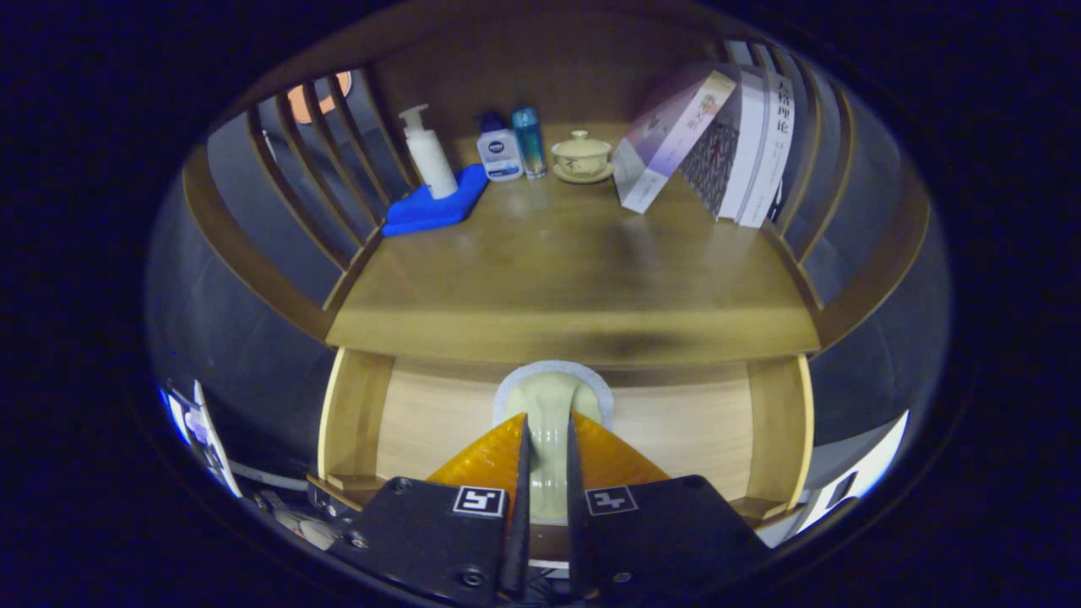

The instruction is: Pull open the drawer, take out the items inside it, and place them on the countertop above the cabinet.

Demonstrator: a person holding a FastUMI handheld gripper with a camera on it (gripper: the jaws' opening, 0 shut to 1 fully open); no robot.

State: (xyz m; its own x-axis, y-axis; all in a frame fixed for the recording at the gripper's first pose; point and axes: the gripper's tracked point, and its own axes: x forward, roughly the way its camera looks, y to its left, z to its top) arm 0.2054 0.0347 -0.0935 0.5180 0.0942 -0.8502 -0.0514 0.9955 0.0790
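One pale green brush-like item (549, 422) is clamped between the nearly closed fingers of the gripper (547, 439), above the open drawer (676, 422), just below the countertop's (574, 270) front edge. Bottles (498, 152), a lidded cup (581, 154) and books (718, 143) are lined along its back edge.

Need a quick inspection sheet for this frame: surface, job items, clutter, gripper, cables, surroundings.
Surface: wooden countertop, bare in the middle and front.
Job items: drawer open below countertop; pale item on a white pad, between the fingers.
Clutter: pump bottle on blue cloth, two small bottles, lidded cup, leaning books, all at the back.
Gripper: gripper shut on pale item.
Cables: nothing seen.
Surroundings: slatted side rails.
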